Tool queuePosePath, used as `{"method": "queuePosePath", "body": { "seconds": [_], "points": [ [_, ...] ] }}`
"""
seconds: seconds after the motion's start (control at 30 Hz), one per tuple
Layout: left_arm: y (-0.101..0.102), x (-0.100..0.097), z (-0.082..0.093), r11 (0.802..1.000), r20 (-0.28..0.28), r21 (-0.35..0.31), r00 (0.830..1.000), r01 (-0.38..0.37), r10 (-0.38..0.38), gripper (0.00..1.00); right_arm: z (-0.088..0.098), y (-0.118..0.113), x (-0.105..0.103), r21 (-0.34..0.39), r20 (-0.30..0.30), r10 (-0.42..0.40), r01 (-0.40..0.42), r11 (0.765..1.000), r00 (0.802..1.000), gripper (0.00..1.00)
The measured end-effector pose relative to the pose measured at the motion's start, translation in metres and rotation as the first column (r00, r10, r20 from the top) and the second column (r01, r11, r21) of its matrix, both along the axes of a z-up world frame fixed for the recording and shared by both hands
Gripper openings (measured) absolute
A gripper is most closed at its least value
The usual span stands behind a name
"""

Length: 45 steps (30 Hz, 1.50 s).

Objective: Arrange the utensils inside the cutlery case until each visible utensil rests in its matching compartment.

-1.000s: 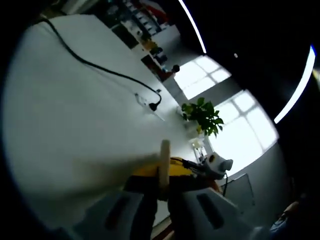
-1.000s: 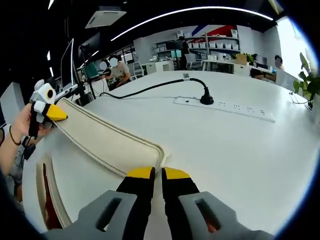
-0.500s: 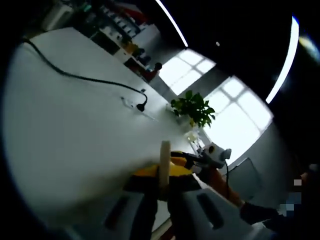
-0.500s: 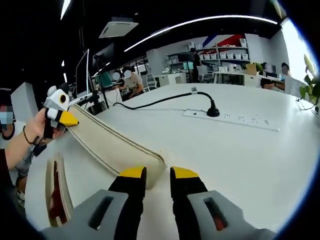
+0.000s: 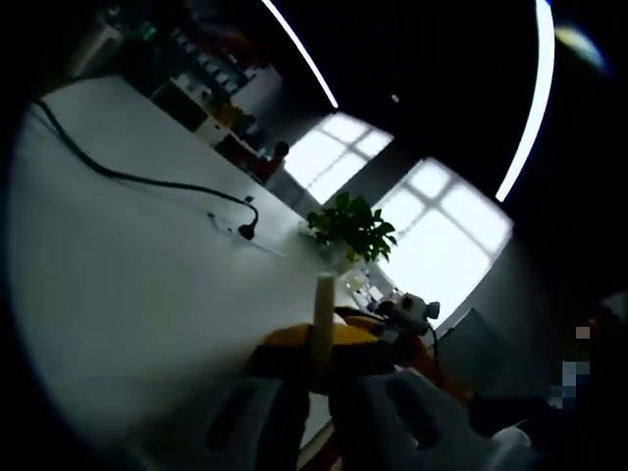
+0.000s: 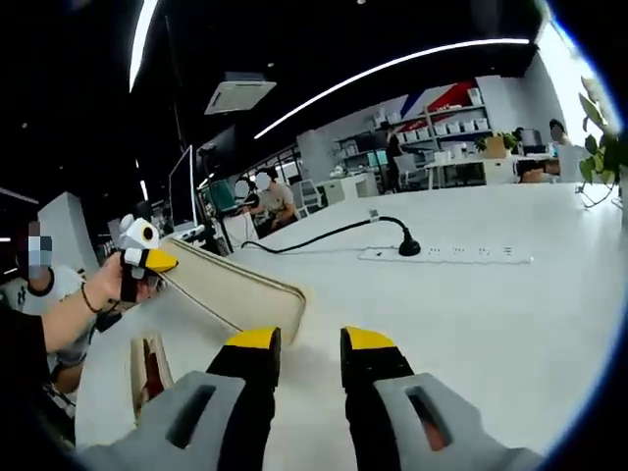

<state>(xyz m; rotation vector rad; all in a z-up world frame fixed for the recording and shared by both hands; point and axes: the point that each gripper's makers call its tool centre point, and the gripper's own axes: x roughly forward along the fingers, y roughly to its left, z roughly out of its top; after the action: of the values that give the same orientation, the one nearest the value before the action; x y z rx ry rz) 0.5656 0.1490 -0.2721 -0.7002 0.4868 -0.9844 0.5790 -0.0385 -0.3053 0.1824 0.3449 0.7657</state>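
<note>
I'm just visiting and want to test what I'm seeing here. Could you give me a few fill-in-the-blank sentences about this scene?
1. The left gripper is shut on the beige ____.
2. The right gripper has its jaws ____.
3. The black cable plugs into a white ____.
4. The table is coloured ____.

Missing words: cutlery case; open; power strip; white

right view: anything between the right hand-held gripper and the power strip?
Nothing. In the right gripper view, bare white table runs from the open right hand-held gripper to the power strip.
</note>
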Motion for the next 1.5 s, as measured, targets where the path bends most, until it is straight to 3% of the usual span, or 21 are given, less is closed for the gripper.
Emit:
{"method": "queuePosePath", "body": {
  "seconds": [0.2, 0.37, 0.47, 0.53, 0.6, 0.73, 0.8, 0.87, 0.9, 0.97, 1.0, 1.03, 1.07, 1.1, 1.3, 1.4, 1.43, 1.47, 1.5],
  "points": [
    [-0.001, -0.018, 0.008, 0.998, 0.077, -0.012, 0.995, 0.062, -0.061, 0.03, 0.011, 0.009, -0.018, 0.007, 0.056, 0.057, -0.057, 0.998, 0.997, 0.25],
    [0.000, -0.032, 0.012, 0.994, 0.135, 0.012, 0.985, 0.104, -0.105, 0.03, 0.021, 0.014, -0.032, -0.057, 0.121, 0.119, -0.112, 0.992, 0.986, 0.25],
    [0.008, -0.034, 0.015, 0.989, 0.193, 0.048, 0.970, 0.138, -0.145, 0.03, 0.031, 0.020, -0.044, -0.128, 0.175, 0.186, -0.165, 0.978, 0.967, 0.25],
    [0.008, -0.040, 0.018, 0.985, 0.261, 0.073, 0.950, 0.155, -0.168, 0.03, 0.034, 0.027, -0.056, -0.210, 0.185, 0.250, -0.210, 0.955, 0.950, 0.25],
    [0.006, -0.049, 0.023, 0.982, 0.324, 0.076, 0.927, 0.175, -0.191, 0.03, 0.030, 0.033, -0.066, -0.302, 0.150, 0.298, -0.243, 0.922, 0.943, 0.26],
    [0.002, -0.060, 0.028, 0.975, 0.362, 0.079, 0.906, 0.206, -0.220, 0.03, 0.038, 0.042, -0.073, -0.418, 0.160, 0.368, -0.275, 0.866, 0.916, 0.26],
    [-0.001, -0.067, 0.028, 0.969, 0.394, 0.102, 0.886, 0.223, -0.245, 0.03, 0.042, 0.048, -0.078, -0.493, 0.167, 0.411, -0.285, 0.822, 0.896, 0.26],
    [-0.002, -0.068, 0.024, 0.966, 0.438, 0.170, 0.863, 0.198, -0.253, 0.02, 0.044, 0.053, -0.081, -0.554, 0.156, 0.459, -0.307, 0.774, 0.874, 0.26],
    [-0.005, -0.077, 0.026, 0.958, 0.483, 0.184, 0.828, 0.221, -0.284, 0.02, 0.043, 0.056, -0.084, -0.577, 0.143, 0.487, -0.328, 0.748, 0.862, 0.26],
    [-0.007, -0.085, 0.030, 0.957, 0.486, 0.151, 0.825, 0.247, -0.289, 0.02, 0.039, 0.062, -0.089, -0.615, 0.112, 0.521, -0.353, 0.705, 0.846, 0.25],
    [-0.007, -0.087, 0.033, 0.956, 0.501, 0.145, 0.814, 0.256, -0.294, 0.02, 0.035, 0.066, -0.092, -0.641, 0.089, 0.537, -0.364, 0.676, 0.839, 0.25],
    [-0.008, -0.093, 0.035, 0.950, 0.532, 0.155, 0.788, 0.270, -0.311, 0.02, 0.034, 0.071, -0.095, -0.649, 0.077, 0.554, -0.380, 0.659, 0.829, 0.25],
    [-0.009, -0.095, 0.036, 0.948, 0.550, 0.168, 0.772, 0.271, -0.319, 0.02, 0.033, 0.079, -0.101, -0.647, 0.066, 0.586, -0.412, 0.642, 0.808, 0.25],
    [-0.010, -0.098, 0.036, 0.947, 0.546, 0.175, 0.774, 0.269, -0.321, 0.02, 0.034, 0.083, -0.103, -0.644, 0.064, 0.592, -0.420, 0.640, 0.803, 0.24],
    [-0.011, -0.110, 0.038, 0.936, 0.585, 0.208, 0.731, 0.283, -0.351, 0.03, 0.037, 0.099, -0.113, -0.648, 0.034, 0.643, -0.473, 0.597, 0.765, 0.21],
    [-0.010, -0.115, 0.042, 0.932, 0.620, 0.211, 0.697, 0.295, -0.361, 0.03, 0.033, 0.100, -0.115, -0.641, 0.008, 0.653, -0.497, 0.584, 0.757, 0.16],
    [-0.009, -0.116, 0.042, 0.931, 0.635, 0.219, 0.683, 0.291, -0.362, 0.03, 0.028, 0.101, -0.121, -0.608, -0.038, 0.647, -0.532, 0.590, 0.761, 0.13],
    [-0.009, -0.117, 0.041, 0.930, 0.630, 0.223, 0.684, 0.293, -0.367, 0.03, 0.025, 0.103, -0.125, -0.587, -0.056, 0.655, -0.555, 0.589, 0.754, 0.07],
    [-0.009, -0.116, 0.039, 0.929, 0.631, 0.229, 0.683, 0.289, -0.368, 0.03, 0.021, 0.104, -0.126, -0.583, -0.054, 0.660, -0.561, 0.588, 0.749, 0.06]
  ]
}}
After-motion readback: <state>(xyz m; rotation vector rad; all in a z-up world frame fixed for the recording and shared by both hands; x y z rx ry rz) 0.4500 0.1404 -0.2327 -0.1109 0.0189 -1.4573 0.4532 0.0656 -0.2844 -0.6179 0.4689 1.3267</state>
